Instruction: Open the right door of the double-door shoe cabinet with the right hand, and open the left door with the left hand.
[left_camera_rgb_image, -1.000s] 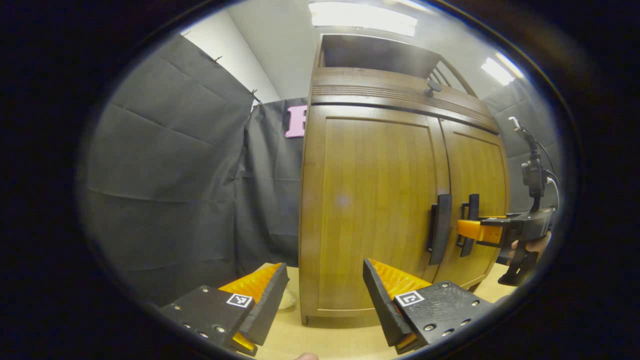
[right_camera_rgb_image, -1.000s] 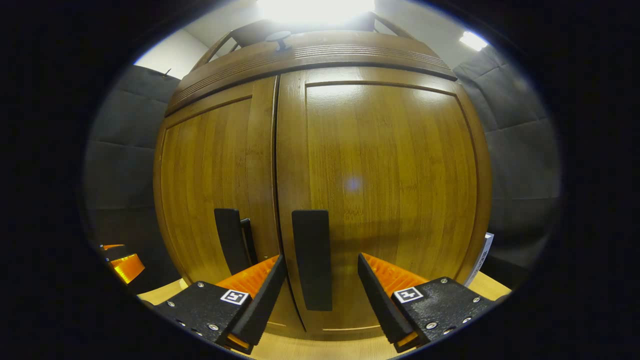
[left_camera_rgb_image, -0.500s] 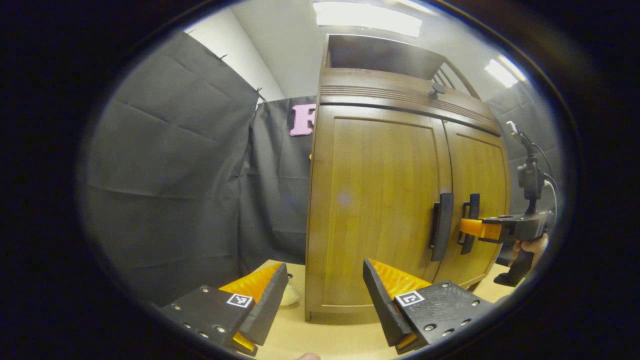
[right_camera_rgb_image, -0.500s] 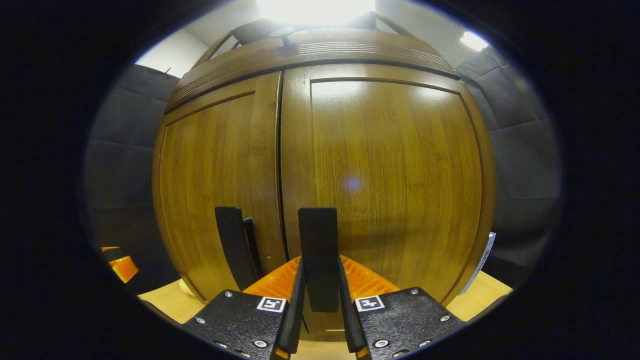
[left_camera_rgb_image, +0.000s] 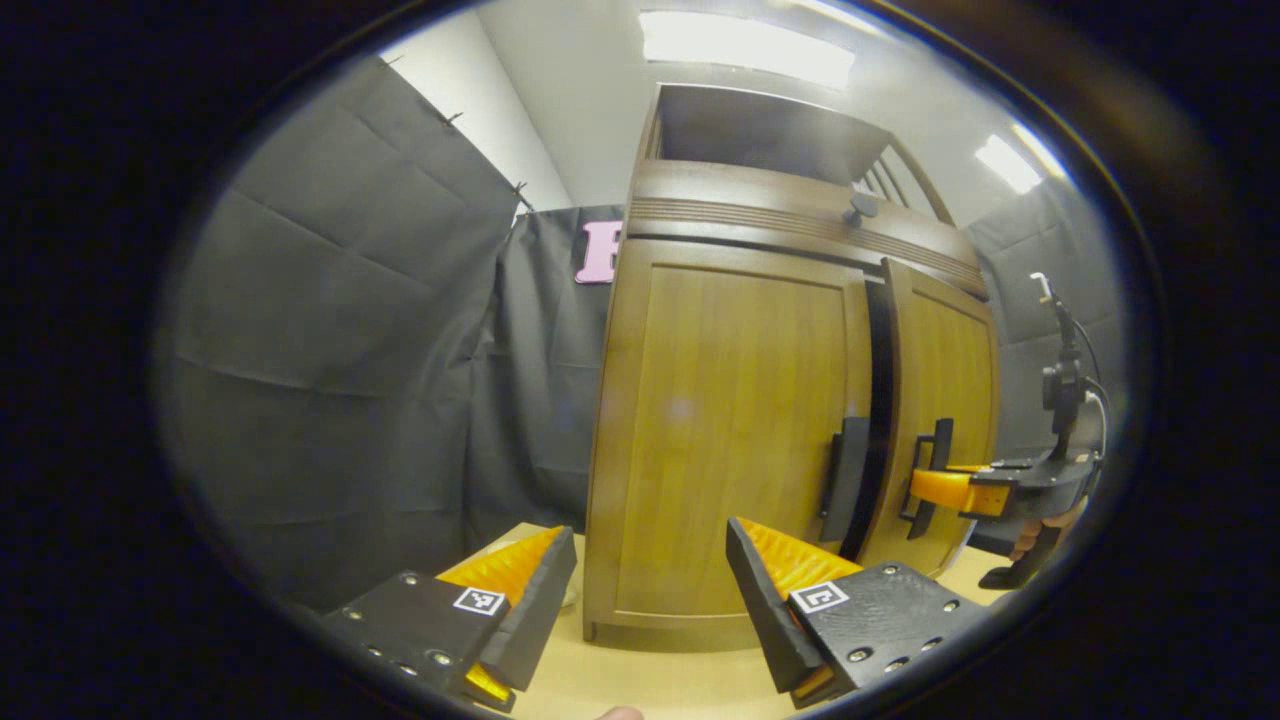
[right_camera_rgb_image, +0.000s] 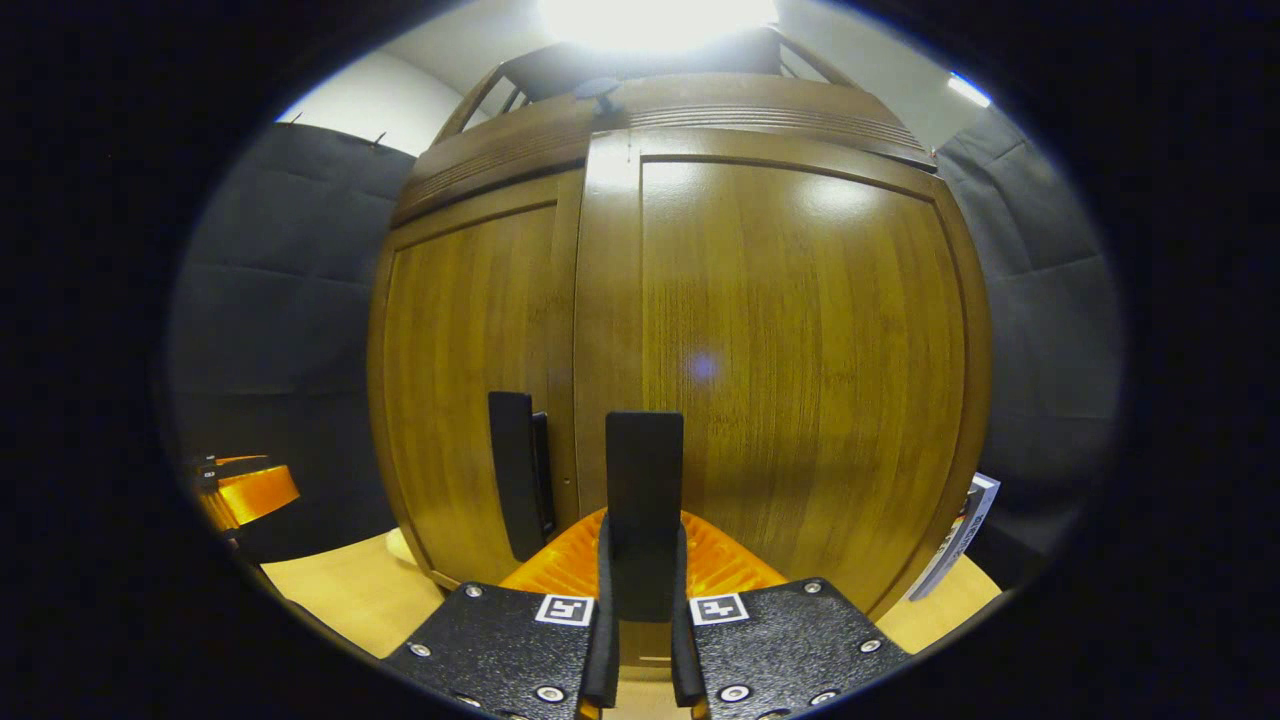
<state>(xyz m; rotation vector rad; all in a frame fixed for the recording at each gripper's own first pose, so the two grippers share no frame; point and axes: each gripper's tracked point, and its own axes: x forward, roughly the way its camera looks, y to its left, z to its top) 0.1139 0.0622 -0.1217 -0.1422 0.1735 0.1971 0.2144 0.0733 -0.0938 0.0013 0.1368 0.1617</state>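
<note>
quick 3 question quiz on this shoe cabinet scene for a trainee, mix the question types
1. True or false: the right gripper is shut on the right door handle.
2. Which door stands ajar? A) left door B) right door C) both
3. Fill in: the left gripper is ____ and holds nothing.

Key: 1 true; 2 B, a dark gap shows between the doors in the left gripper view; 3 open, away from the left door handle.
</note>
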